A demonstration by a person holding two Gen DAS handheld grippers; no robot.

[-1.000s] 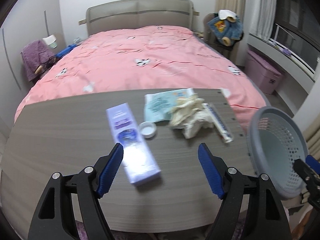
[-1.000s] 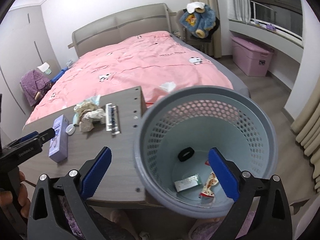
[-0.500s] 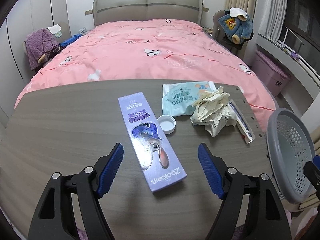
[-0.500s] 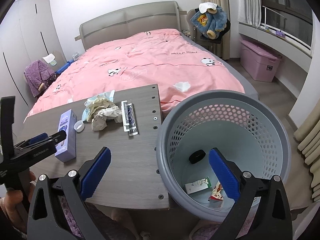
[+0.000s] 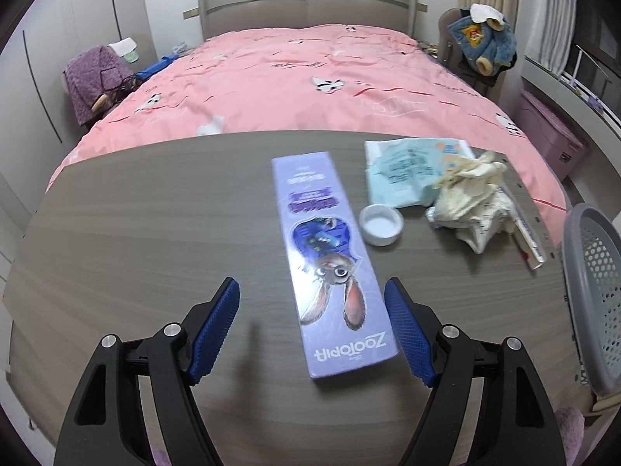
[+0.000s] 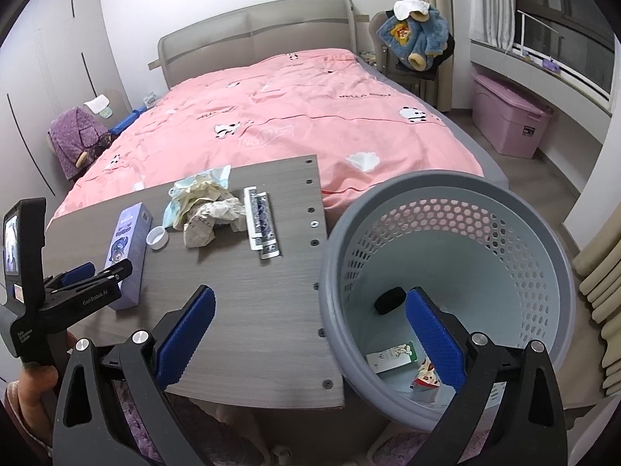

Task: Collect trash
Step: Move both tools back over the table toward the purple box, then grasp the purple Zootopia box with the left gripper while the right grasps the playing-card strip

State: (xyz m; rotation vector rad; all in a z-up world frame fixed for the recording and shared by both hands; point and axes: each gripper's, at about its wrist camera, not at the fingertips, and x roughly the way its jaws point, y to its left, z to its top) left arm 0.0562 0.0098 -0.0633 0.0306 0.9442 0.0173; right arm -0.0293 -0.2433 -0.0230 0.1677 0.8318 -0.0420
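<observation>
Long purple box (image 5: pixel 332 240), printed cartoon rabbit, lying flat on table (image 5: pixel 136 240).

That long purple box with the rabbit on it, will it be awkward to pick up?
Probably not. The purple box lies flat on the table and looks like thin, light cardboard, so hard pinching may dent it. Its glossy face could be a bit slippery. Flat sides mean it shouldn't roll.

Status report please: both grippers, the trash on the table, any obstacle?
Left gripper open over purple box. Right gripper open, straddling basket rim. White cap beside box; nothing blocking.
</observation>
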